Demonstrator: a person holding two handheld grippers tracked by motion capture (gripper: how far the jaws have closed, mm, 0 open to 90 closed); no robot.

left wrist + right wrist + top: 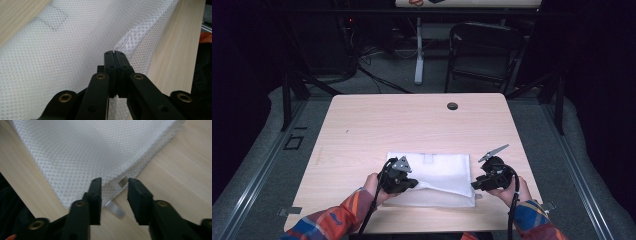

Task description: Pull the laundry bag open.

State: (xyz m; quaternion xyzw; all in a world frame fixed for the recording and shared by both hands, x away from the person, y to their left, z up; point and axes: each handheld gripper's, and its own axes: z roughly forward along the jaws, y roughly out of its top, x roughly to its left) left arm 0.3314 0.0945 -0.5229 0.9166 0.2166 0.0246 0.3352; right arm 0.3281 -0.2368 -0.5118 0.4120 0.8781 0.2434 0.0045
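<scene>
Here, two claws work a white mesh laundry bag (432, 177) on the wooden surface (412, 125).
Left claw (115, 53) pinches a raised fold, likely opening it; right claw (113, 183) gapes empty at the zipper-pull corner.

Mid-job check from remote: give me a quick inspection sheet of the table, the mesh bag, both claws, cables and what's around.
Surface: light wood table, round dark plug near far edge.
Job's things: white mesh bag lying flat at near edge, one fold lifted; metal zipper pull at its corner.
Clutter: nothing seen.
Grippers: left claw shut on the mesh bag's lifted fold; right claw open, straddling the corner by the zipper pull.
Cables: black cable trailing from each claw toward the person.
Surroundings: dark folding chair beyond the table, grey floor.
</scene>
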